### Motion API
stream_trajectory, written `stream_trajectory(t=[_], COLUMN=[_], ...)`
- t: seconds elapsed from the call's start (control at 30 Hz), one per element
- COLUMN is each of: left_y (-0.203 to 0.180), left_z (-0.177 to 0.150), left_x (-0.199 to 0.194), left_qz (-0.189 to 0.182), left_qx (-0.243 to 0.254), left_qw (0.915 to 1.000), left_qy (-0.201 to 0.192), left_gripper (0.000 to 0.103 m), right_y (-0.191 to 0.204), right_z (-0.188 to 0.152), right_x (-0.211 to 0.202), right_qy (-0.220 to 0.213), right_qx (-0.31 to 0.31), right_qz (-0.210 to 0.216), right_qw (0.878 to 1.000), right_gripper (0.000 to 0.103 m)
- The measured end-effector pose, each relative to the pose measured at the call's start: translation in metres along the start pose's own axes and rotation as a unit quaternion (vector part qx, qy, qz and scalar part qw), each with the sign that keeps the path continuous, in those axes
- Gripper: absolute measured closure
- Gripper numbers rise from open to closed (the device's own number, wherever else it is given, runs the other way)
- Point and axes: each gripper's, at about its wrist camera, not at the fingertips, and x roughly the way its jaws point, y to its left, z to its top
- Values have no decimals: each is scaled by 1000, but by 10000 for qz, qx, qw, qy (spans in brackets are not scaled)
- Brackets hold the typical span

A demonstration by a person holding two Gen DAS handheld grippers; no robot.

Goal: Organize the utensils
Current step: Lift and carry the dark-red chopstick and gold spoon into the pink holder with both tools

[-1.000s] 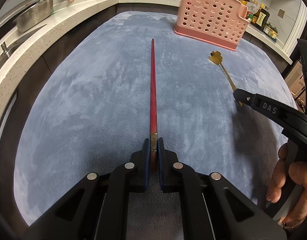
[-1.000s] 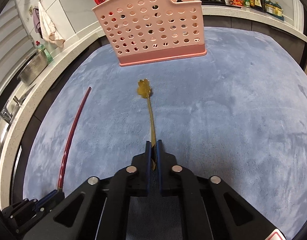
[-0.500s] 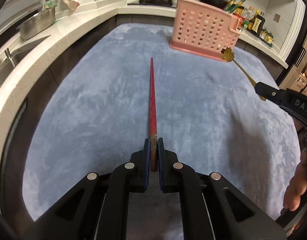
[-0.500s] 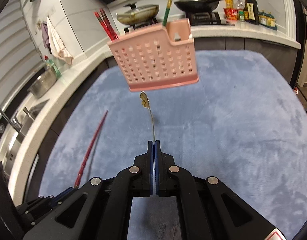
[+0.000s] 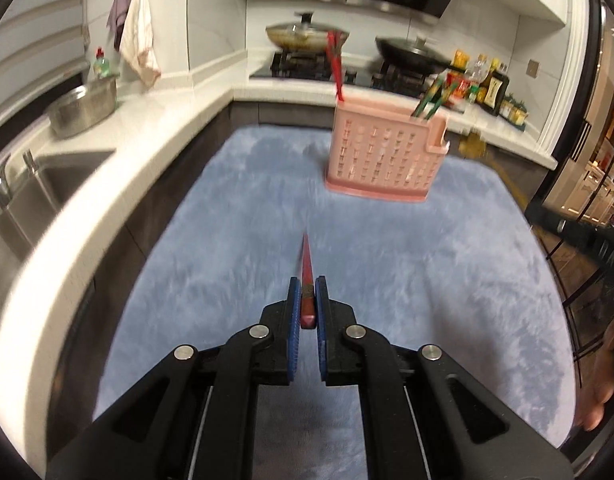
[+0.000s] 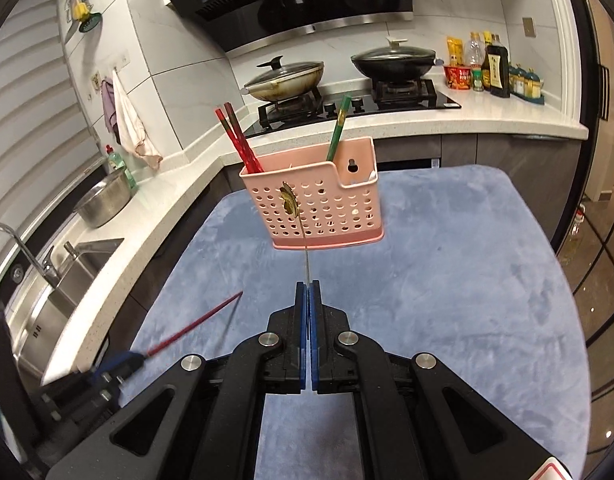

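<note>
My left gripper point(image 5: 307, 286) is shut on the thick end of a red chopstick point(image 5: 305, 266), which points forward above the blue mat point(image 5: 235, 240). In the right wrist view this chopstick point(image 6: 195, 326) slants up from the left gripper point(image 6: 119, 366) at lower left. My right gripper point(image 6: 308, 286) is shut on the thin handle of a gold spoon point(image 6: 289, 200), whose flower-shaped head hangs in front of the pink perforated holder point(image 6: 319, 204). The pink holder point(image 5: 383, 156) stands at the mat's far side with red chopsticks point(image 6: 237, 140) and a green chopstick point(image 6: 338, 128) in it.
A white counter point(image 6: 155, 196) with a sink point(image 6: 67, 276) and a steel bowl point(image 6: 103, 204) runs along the left. Behind the holder are a stove with two lidded pans point(image 6: 285, 80) and bottles point(image 6: 495, 68). A hand point(image 5: 603, 384) shows at the right edge.
Both grippers have risen off the mat, carrying the chopstick and the spoon up with them. The spoon's head now hangs level with the holder's front wall.
</note>
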Motion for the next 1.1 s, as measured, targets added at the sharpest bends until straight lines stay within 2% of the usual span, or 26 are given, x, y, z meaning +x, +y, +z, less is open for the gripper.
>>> stream_trajectory(t=[0.23, 0.3, 0.37, 0.43, 0.5, 0.63, 0.8, 1.1], left_y=[-5, -5, -6, -8, -9, -10, -12, -16], left_z=[49, 65, 79, 89, 92, 89, 80, 73], left_x=[-39, -48, -57, -64, -66, -62, -51, -44], left_qz=[-106, -143, -233, -240, -225, -237, -251, -277], left_qx=[171, 198, 201, 253, 298, 281, 304, 345], left_qw=[9988, 9982, 9975, 9967, 9964, 9968, 9977, 9981], left_qy=[-440, -555, -633, -734, -767, -714, -553, -434], left_gripper=[96, 96, 96, 96, 96, 96, 96, 96], right_y=[4, 6, 4, -1, -5, -11, -6, -5], right_z=[18, 24, 27, 22, 11, -15, -39, -66], right_x=[-20, -17, -1, 13, 22, 36, 49, 58], right_qy=[90, 332, 901, 1263, 1460, 1808, 2338, 3196], right_qx=[-337, -447, -493, -423, -470, -387, -772, -1793], right_qz=[-147, -169, -100, -35, -152, -129, -338, -616], right_qw=[9993, 9983, 9947, 9911, 9881, 9827, 9686, 9284], right_gripper=[101, 102, 102, 102, 102, 102, 102, 102])
